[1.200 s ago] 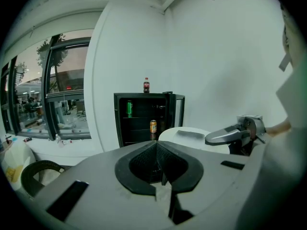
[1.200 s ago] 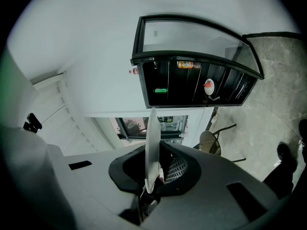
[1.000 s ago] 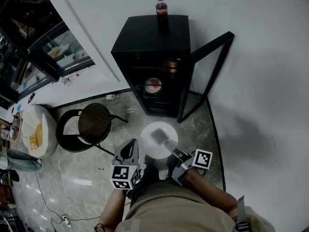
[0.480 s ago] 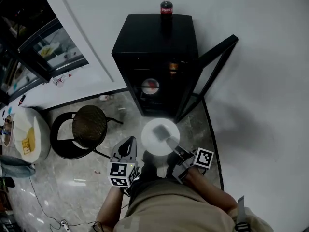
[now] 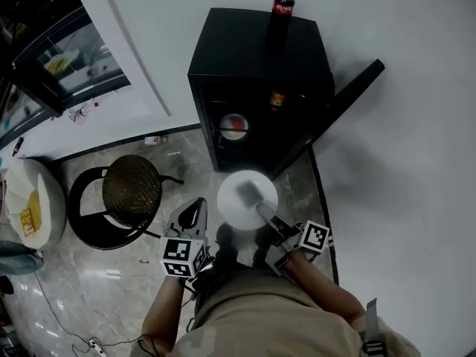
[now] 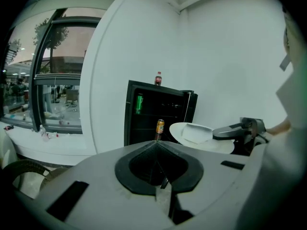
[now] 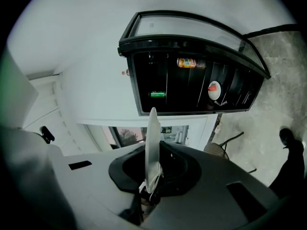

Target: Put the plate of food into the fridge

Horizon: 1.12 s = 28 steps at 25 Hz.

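My right gripper (image 5: 263, 214) is shut on the near rim of a white plate (image 5: 245, 197) with a pale grey piece of food on it, held level in front of the black fridge (image 5: 256, 47). The fridge door (image 5: 349, 95) stands open to the right. In the right gripper view the plate (image 7: 152, 145) shows edge-on between the jaws of that gripper (image 7: 149, 187). Left of the plate, my left gripper (image 5: 193, 210) is shut and holds nothing; its own view shows the plate (image 6: 201, 135) at the right. A second plate of food (image 5: 235, 125) and a can (image 5: 277, 100) sit inside the fridge.
A cola bottle (image 5: 282, 0) stands on top of the fridge. A round black chair (image 5: 131, 192) is on the floor to the left, with a white bin (image 5: 33, 203) beyond it. A white wall (image 5: 416, 162) runs along the right. A green can (image 7: 157, 94) lies in the fridge.
The plate in my right gripper has moved forward, closer to the open fridge. My left gripper has come forward alongside it. Both stay shut.
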Each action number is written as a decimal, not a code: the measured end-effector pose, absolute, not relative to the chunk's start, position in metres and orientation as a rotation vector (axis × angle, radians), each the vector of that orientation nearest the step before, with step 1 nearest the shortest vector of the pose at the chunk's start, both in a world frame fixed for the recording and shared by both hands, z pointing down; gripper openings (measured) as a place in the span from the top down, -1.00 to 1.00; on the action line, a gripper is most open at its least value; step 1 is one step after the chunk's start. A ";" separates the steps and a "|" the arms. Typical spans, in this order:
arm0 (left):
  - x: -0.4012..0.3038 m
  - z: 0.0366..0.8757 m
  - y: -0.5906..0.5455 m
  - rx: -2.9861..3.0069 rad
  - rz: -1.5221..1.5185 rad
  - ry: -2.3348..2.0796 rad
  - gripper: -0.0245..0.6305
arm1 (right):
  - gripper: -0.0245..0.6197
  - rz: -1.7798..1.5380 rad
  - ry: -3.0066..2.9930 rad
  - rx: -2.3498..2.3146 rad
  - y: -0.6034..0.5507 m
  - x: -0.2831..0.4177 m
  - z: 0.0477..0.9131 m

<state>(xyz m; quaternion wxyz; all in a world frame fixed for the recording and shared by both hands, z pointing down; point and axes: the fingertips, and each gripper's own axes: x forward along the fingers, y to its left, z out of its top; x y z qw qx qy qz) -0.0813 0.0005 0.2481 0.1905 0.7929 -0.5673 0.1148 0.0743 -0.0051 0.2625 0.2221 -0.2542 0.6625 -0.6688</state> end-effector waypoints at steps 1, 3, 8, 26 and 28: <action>-0.085 0.249 -0.003 2.232 0.321 -1.587 0.89 | 0.80 -1.844 1.834 -0.705 -0.008 0.070 0.263; -0.092 0.250 -0.011 2.240 0.322 -1.568 0.89 | 0.80 -1.842 1.836 -0.712 -0.012 0.062 0.262; -0.103 0.251 -0.026 2.260 0.298 -1.541 0.89 | 0.80 -1.842 1.810 -0.726 -0.020 0.050 0.264; -0.128 0.306 -0.056 2.330 0.352 -1.383 0.89 | 0.80 -1.853 1.816 -0.829 -0.044 0.035 0.320; -0.135 0.314 -0.057 2.308 0.352 -1.362 0.89 | 0.80 -1.865 1.814 -0.818 -0.046 0.033 0.326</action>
